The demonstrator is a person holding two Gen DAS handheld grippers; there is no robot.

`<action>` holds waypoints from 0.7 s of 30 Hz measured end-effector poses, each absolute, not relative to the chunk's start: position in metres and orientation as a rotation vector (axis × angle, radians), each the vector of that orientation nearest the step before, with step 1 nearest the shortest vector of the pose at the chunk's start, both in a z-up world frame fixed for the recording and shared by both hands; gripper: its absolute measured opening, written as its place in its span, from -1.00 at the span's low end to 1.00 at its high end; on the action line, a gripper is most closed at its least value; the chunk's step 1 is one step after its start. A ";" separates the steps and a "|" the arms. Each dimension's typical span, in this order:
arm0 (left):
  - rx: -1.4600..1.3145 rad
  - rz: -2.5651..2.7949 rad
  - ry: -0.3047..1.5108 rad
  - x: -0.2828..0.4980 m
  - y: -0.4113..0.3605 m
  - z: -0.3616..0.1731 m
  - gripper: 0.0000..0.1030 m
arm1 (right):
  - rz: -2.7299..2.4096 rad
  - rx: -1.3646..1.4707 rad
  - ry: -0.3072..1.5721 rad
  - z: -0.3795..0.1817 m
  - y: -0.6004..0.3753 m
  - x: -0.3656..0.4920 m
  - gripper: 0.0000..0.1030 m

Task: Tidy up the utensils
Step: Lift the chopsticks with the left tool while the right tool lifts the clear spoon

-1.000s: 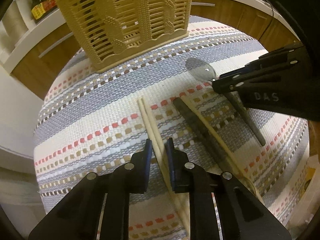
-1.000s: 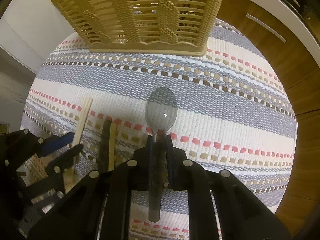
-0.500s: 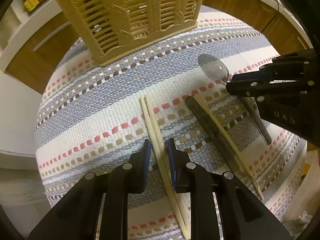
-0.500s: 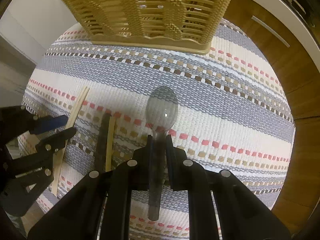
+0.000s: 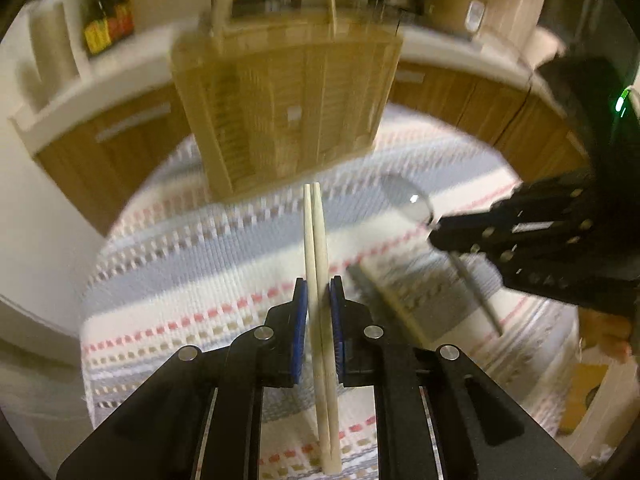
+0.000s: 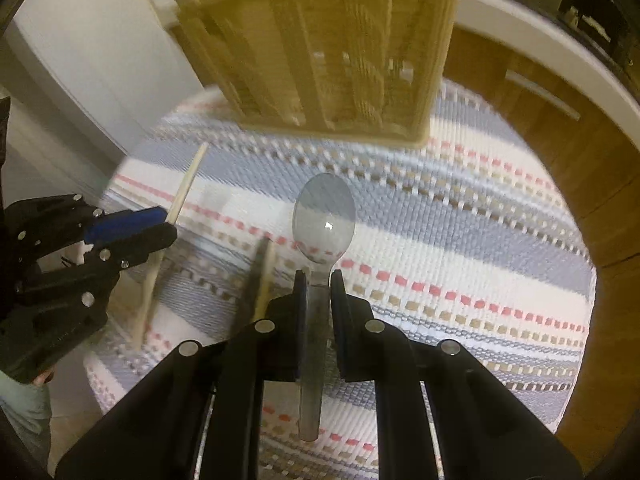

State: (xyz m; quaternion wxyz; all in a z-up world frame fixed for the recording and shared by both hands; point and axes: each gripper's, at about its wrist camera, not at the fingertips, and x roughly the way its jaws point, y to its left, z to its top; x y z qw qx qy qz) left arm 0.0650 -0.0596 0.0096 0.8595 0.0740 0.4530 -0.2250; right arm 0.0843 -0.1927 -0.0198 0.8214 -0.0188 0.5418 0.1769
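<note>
- Fingers of left gripper (image 5: 319,294): pinching a pair of chopsticks (image 5: 316,240) between blue pads, having just closed tighter on them.
- Long axis of chopsticks: straight ahead along the fingers, tips aimed at the tan slotted basket (image 5: 288,108), butt ends trailing back under the gripper.
- Fingers of right gripper (image 6: 319,286): pressed on the neck of a clear spoon (image 6: 323,220); bowl forward, handle running back between the jaws.
- Spoon axis: likewise in line with the fingers, bowl toward the basket.
- Both loads: raised clear of the striped mat (image 6: 460,216), judging by the blur beneath and the gap.
- Basket: upright ahead of both grippers on the mat's far edge, open top upward; appears about equally near to each hand.
- Coming move, as a judgement: tipping each utensil upright over the opening, then lowering in.
- Still flat on the mat between the grippers: a dark utensil (image 6: 256,280) beside a pale stick (image 6: 267,276).
</note>
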 end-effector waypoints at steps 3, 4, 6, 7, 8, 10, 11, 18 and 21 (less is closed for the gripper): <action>0.113 -0.491 0.840 0.056 -0.052 0.040 -0.81 | 0.407 -0.022 1.054 0.011 -0.202 0.072 -0.80; 0.093 -0.498 0.799 0.054 -0.050 0.051 -0.81 | 0.415 -0.015 1.030 0.019 -0.206 0.070 -0.80; 0.059 -0.507 0.731 0.049 -0.048 0.068 -0.81 | 0.430 -0.004 0.960 0.040 -0.208 0.069 -0.80; 0.044 -0.514 0.691 0.047 -0.047 0.080 -0.81 | 0.436 -0.002 0.912 0.053 -0.211 0.066 -0.80; 0.036 -0.516 0.652 0.044 -0.048 0.091 -0.81 | 0.437 -0.003 0.880 0.061 -0.204 0.068 -0.80; 0.027 -0.513 0.590 0.040 -0.048 0.106 -0.81 | 0.445 -0.003 0.803 0.082 -0.208 0.066 -0.80; 0.023 -0.513 0.555 0.041 -0.051 0.115 -0.81 | 0.445 -0.003 0.776 0.090 -0.208 0.063 -0.80; -0.022 -0.469 0.347 0.053 -0.056 0.162 -0.81 | 0.405 0.001 0.565 0.137 -0.197 0.074 -0.80; -0.057 -0.449 0.280 0.065 -0.049 0.175 -0.81 | 0.376 0.000 0.495 0.145 -0.193 0.086 -0.80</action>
